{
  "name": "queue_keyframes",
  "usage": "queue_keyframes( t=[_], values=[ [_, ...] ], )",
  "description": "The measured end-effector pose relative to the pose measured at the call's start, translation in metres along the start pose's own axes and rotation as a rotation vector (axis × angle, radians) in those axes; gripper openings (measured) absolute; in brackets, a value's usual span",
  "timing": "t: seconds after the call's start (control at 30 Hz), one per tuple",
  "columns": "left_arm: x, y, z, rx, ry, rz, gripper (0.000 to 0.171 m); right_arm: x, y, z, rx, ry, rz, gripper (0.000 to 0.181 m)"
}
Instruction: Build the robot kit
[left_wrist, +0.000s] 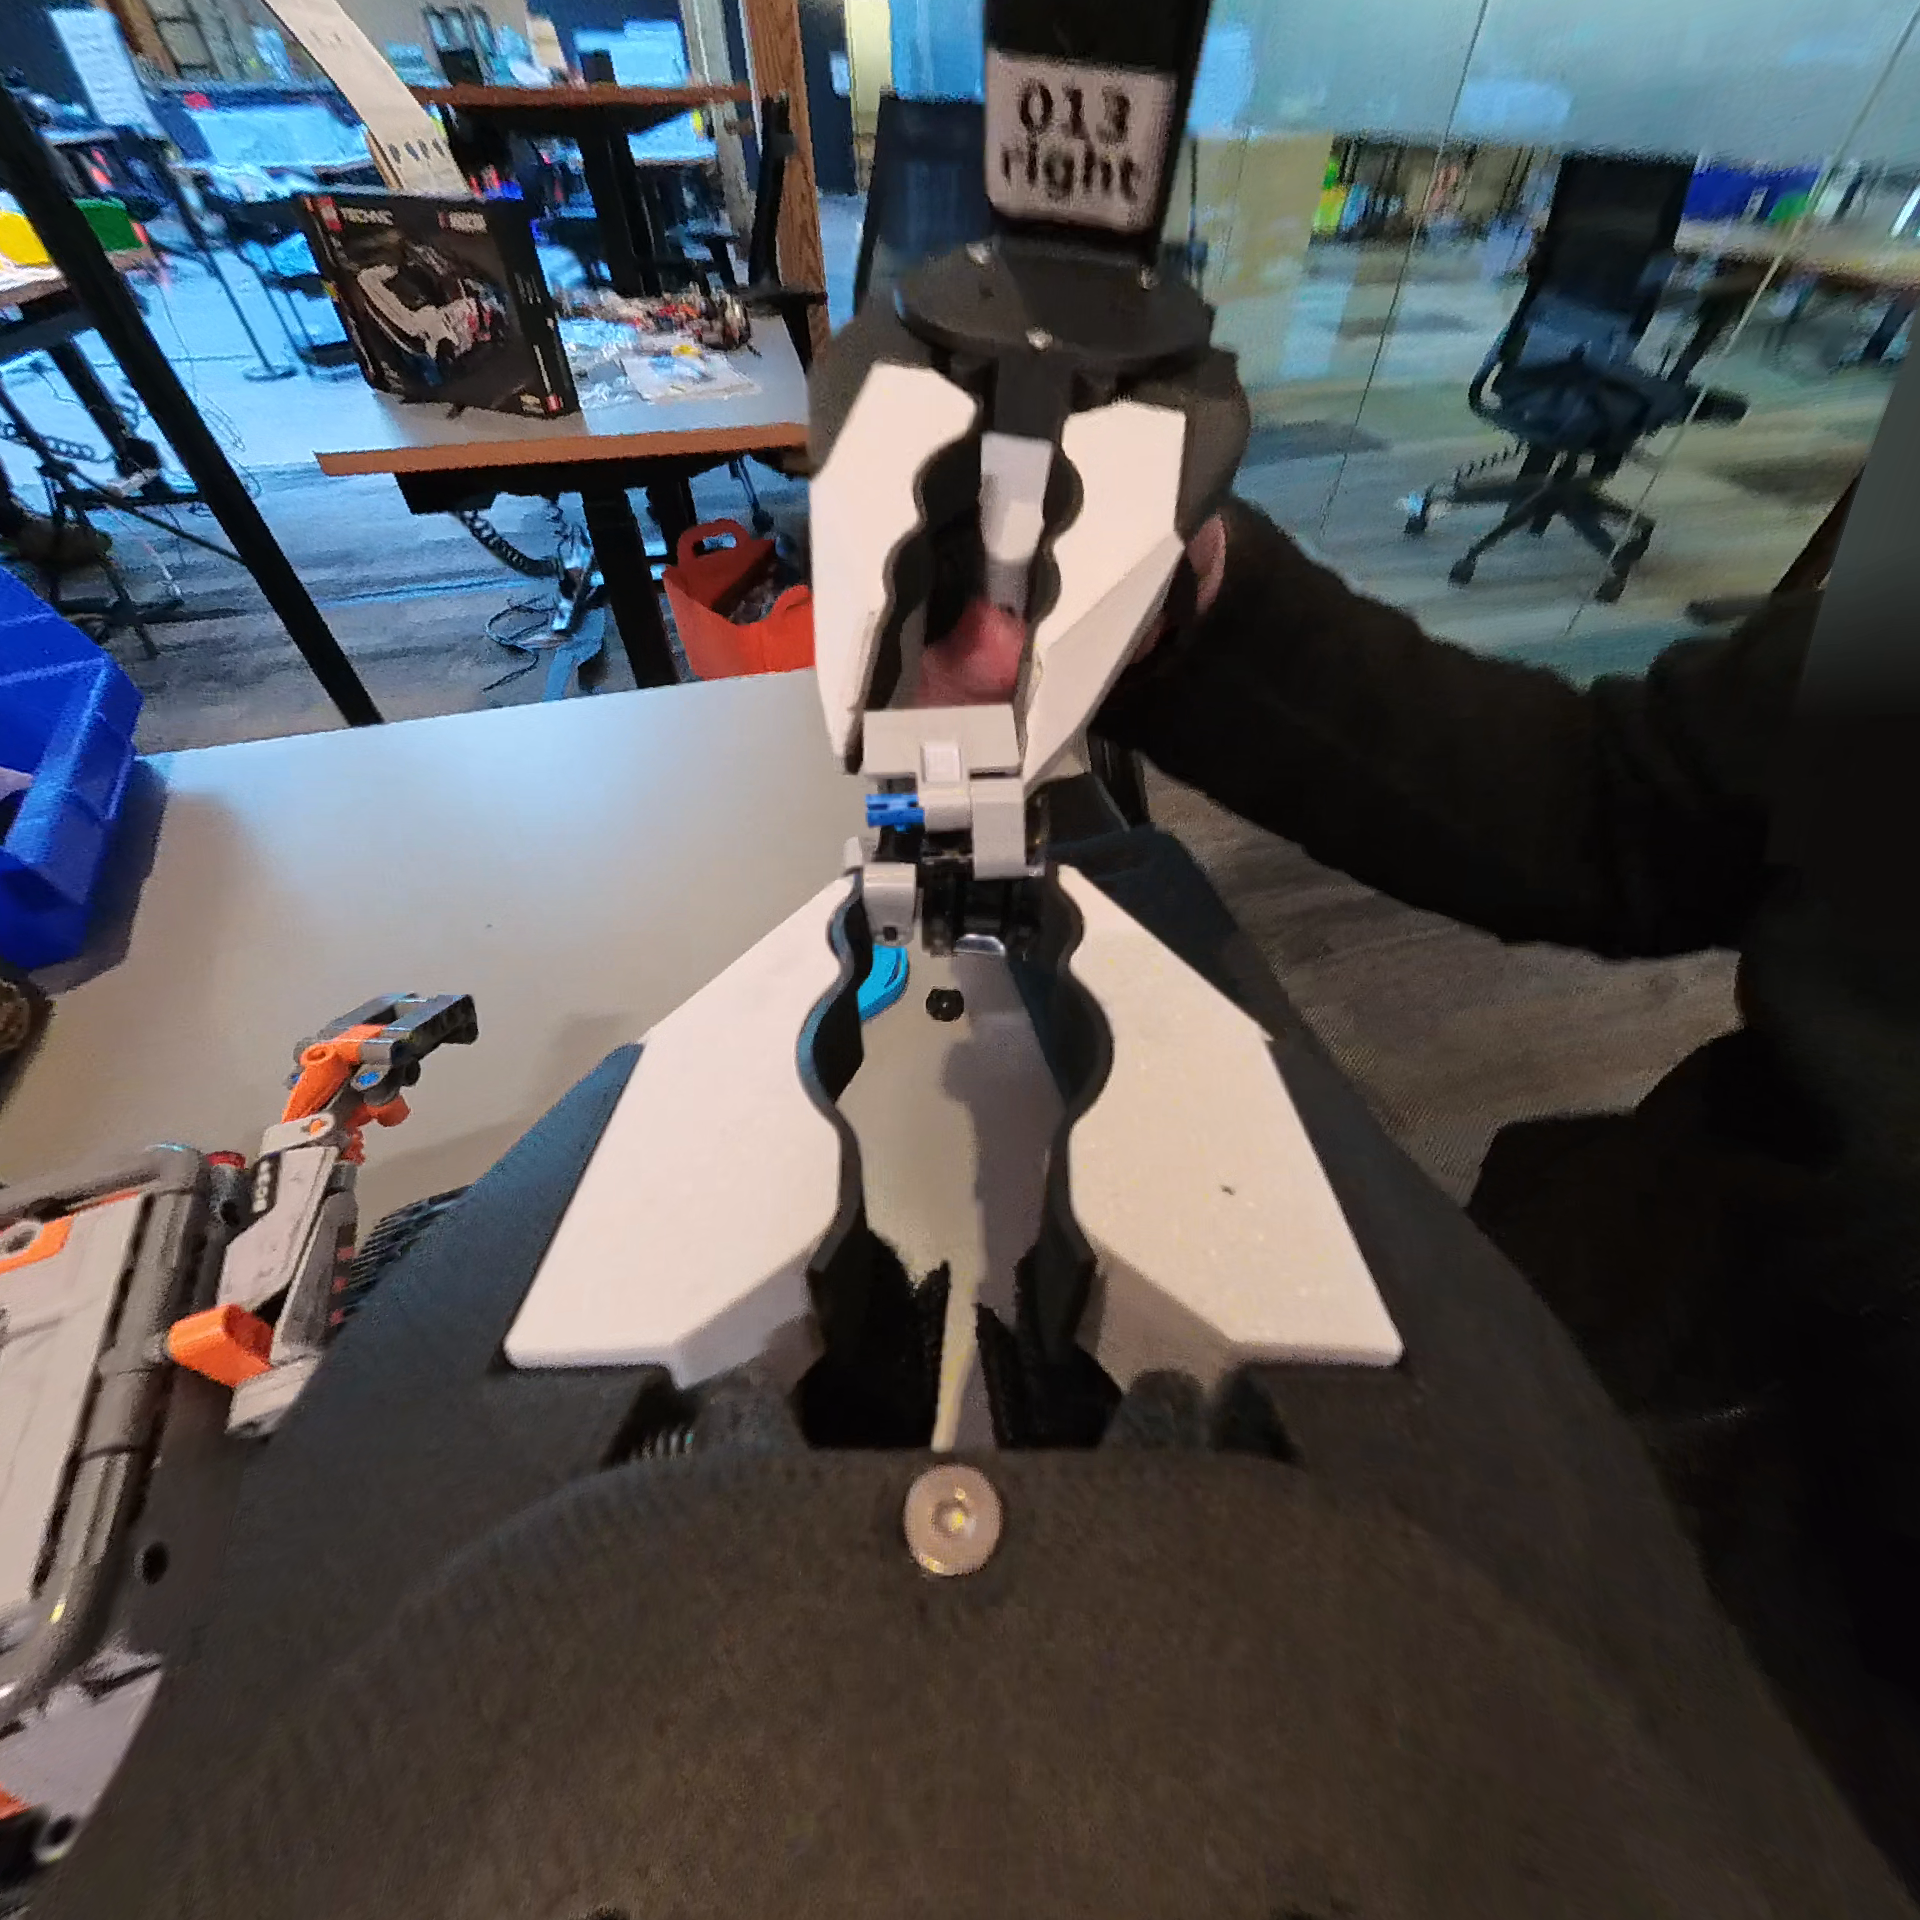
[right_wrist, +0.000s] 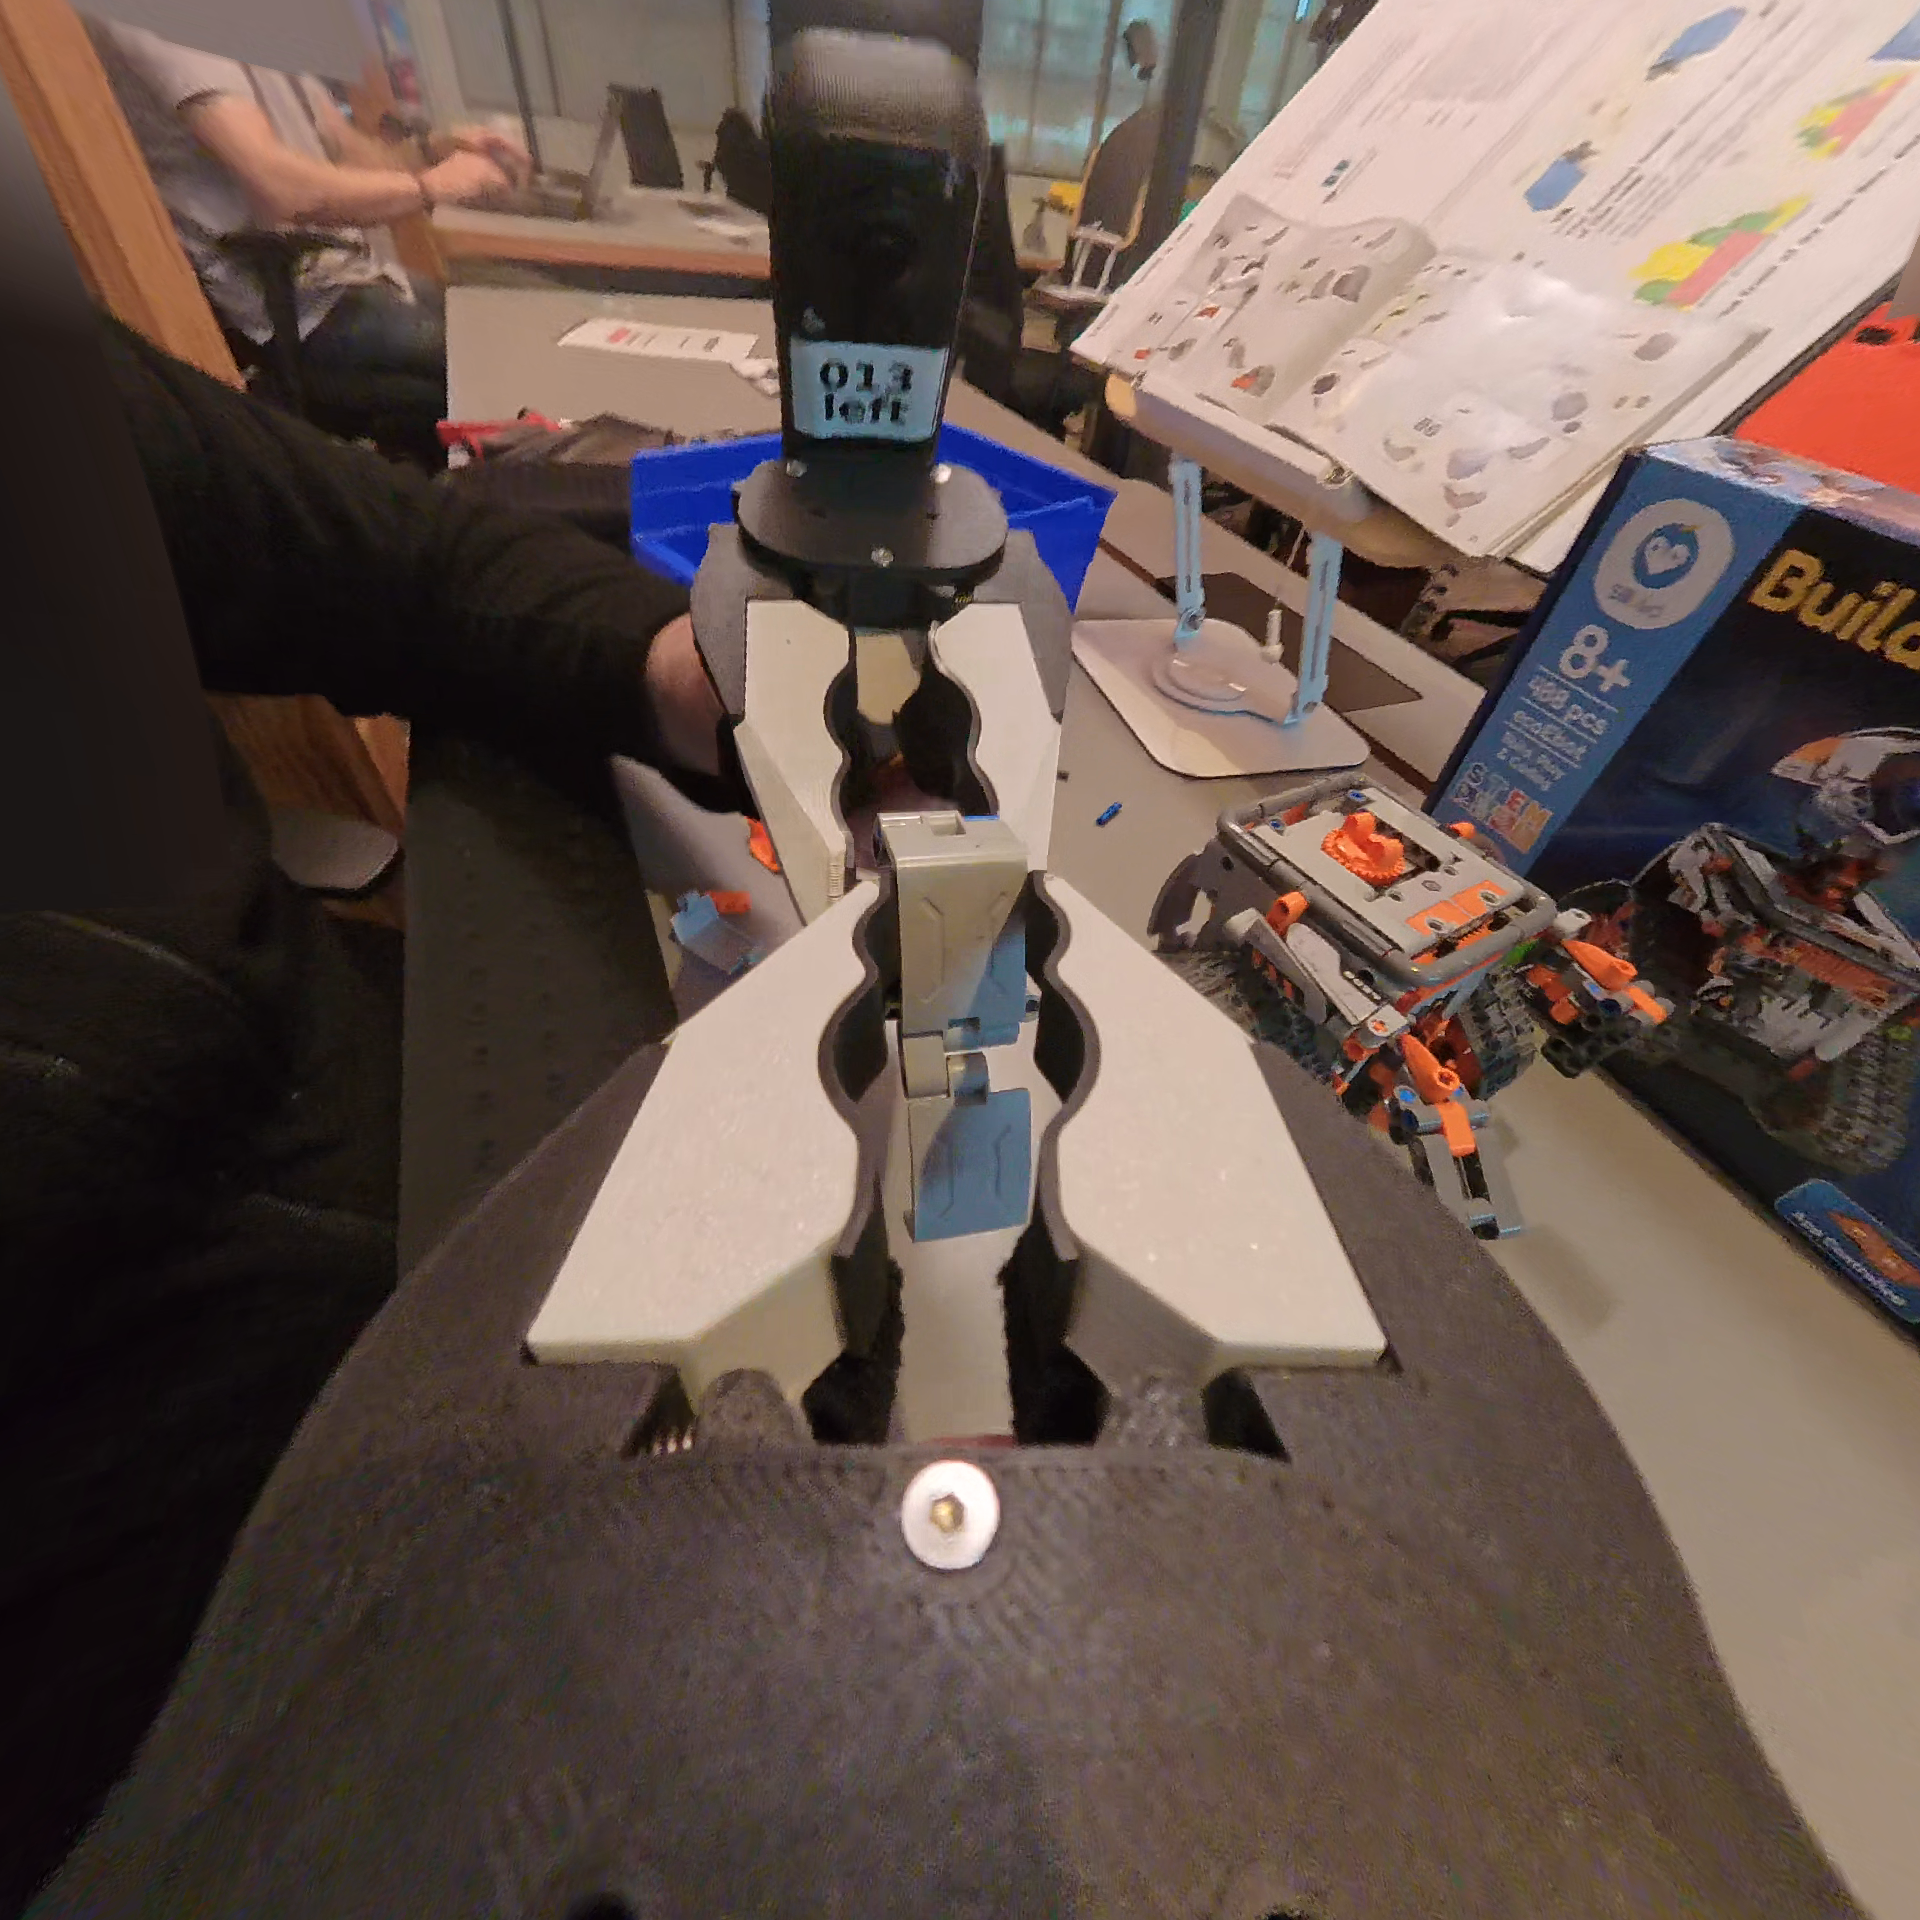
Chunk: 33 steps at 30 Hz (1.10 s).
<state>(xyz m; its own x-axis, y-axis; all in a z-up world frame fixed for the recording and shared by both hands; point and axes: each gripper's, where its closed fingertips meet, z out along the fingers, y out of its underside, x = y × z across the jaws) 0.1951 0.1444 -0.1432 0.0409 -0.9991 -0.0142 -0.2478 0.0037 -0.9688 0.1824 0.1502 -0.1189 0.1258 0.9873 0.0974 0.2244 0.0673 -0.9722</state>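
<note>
While claws (left_wrist: 961, 883) grip — grey piece (right_wrist: 951, 935).

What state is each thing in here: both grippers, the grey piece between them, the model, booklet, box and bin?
left gripper: jaws shut on one end of the grey brick assembly.
right gripper: jaws shut on its other end.
grey brick assembly: held off the table, between both grippers.
orange-and-grey model: standing on the table, partly built.
instruction booklet: open, propped on a stand.
kit box: upright, behind the model.
blue bin: on the table; contents hidden.

Printed labels on both tools (left_wrist: 1075, 140) (right_wrist: 868, 395); lettered box (right_wrist: 1704, 748).
</note>
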Motion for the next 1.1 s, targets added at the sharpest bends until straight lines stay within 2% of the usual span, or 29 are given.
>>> queue_keyframes(
  t=[0.13, 0.37, 0.57, 0.77, 0.87, 0.9, 1.1],
  values=[
    [0.008, 0.011, 0.002, -0.126, 0.001, 0.113, 0.029, -0.011, 0.006, 0.003, -0.067, -0.054, -0.05, 0.022],
    [0.001, 0.009, 0.001, -0.162, -0.087, 0.175, 0.03, -0.005, 0.005, 0.004, -0.047, 0.013, -0.058, 0.022],
    [0.003, -0.001, 0.0, -0.109, -0.085, 0.148, 0.032, -0.005, -0.003, -0.001, 0.075, 0.025, -0.026, 0.022],
    [0.007, -0.013, -0.002, 0.051, -0.024, 0.071, 0.045, 0.0, -0.013, -0.005, 0.217, 0.038, 0.06, 0.022],
    [0.004, -0.008, 0.004, 0.056, -0.029, 0.04, 0.039, 0.002, -0.014, -0.008, 0.272, 0.054, 0.092, 0.021],
    [0.002, -0.006, 0.004, 0.055, -0.033, 0.033, 0.031, 0.002, -0.015, -0.01, 0.293, 0.049, 0.107, 0.021],
    [0.006, -0.004, 0.005, 0.023, 0.001, 0.026, 0.029, -0.003, -0.006, -0.007, 0.215, 0.048, 0.053, 0.022]
  ],
)
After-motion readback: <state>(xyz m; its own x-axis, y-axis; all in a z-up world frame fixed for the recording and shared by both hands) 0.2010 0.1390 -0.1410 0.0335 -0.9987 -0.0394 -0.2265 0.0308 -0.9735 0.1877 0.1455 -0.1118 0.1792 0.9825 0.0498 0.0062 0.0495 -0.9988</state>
